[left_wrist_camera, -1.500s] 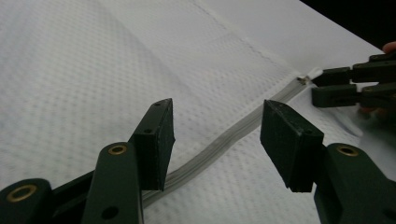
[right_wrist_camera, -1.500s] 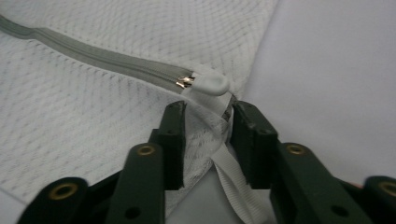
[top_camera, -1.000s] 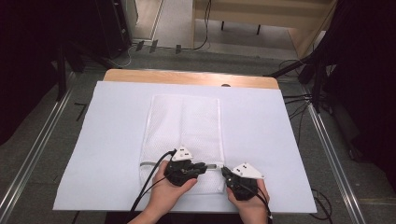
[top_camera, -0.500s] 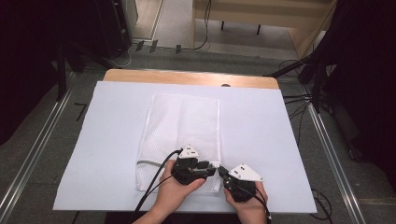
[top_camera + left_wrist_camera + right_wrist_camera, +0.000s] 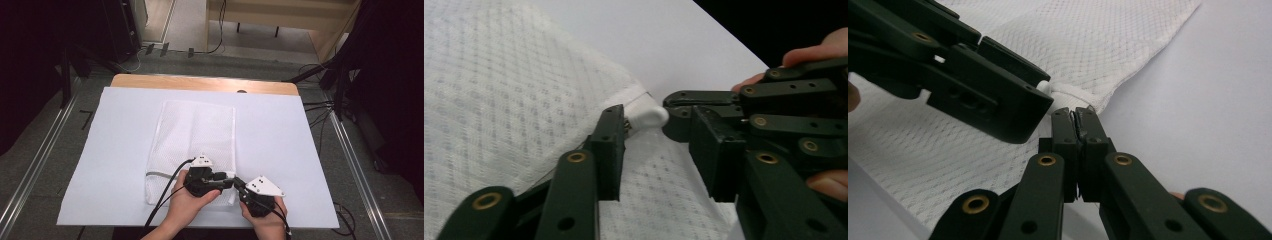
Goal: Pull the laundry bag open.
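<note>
Working at the near corner of the mesh bag (image 5: 192,145), low in the middle of the high view.

Lying flat on the white sheet (image 5: 300,150), still shut as far as can be seen. Left gripper (image 5: 651,125) with jaws apart around the small white zipper end (image 5: 646,116); right gripper (image 5: 1077,122) with jaws pressed together, maybe pinching a bit of the bag edge, hard to tell. Probably just starting to open it; most still left to do.
</note>
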Demonstrator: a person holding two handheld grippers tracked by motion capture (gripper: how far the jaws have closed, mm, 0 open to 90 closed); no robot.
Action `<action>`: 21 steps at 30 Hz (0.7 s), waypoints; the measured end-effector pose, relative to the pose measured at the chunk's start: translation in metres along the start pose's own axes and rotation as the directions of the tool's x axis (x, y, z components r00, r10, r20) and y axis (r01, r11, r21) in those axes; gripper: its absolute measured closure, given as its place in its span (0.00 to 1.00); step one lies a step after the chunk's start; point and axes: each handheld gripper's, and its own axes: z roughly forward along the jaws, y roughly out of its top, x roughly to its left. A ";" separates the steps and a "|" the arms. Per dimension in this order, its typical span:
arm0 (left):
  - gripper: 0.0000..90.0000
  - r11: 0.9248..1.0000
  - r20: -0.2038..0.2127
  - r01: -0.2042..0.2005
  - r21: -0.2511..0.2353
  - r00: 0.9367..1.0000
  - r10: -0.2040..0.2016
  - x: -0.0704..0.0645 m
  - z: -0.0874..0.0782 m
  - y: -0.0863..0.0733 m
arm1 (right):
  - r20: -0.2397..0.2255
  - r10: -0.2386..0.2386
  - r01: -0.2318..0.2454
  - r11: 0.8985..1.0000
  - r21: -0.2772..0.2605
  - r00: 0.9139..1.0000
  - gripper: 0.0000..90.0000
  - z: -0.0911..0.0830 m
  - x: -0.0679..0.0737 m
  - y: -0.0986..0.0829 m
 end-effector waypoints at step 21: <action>0.93 0.997 0.038 0.074 0.017 0.997 -0.075 0.021 -0.008 -0.001 | 0.001 -0.001 0.001 1.000 -0.022 1.000 1.00 -0.002 -0.002 0.001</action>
